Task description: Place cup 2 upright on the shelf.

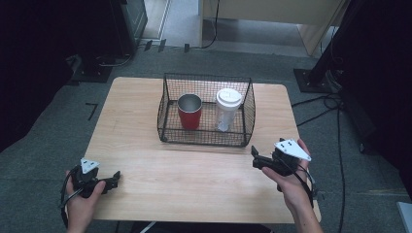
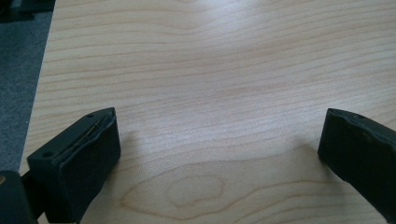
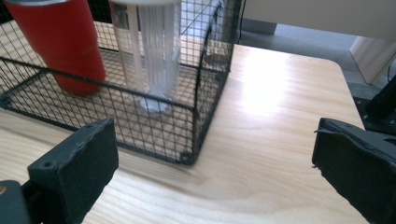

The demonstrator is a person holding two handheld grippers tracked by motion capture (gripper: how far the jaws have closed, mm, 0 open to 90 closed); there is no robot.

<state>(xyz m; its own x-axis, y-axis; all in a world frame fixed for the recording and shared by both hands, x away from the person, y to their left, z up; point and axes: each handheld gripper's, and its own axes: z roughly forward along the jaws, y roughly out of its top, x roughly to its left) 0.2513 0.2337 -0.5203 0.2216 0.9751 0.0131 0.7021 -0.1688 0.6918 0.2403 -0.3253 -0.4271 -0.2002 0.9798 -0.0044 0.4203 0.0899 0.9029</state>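
Wood table [image 1: 194,179] lay bare near me, both cups [image 1: 190,111] untouched in the basket [image 1: 165,114], my grippers [image 1: 114,178] spread, empty, nothing begun.

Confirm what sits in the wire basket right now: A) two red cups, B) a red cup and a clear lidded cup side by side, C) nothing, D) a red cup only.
B: the high view shows the red cup and clear lidded cup standing upright side by side inside the wire basket.
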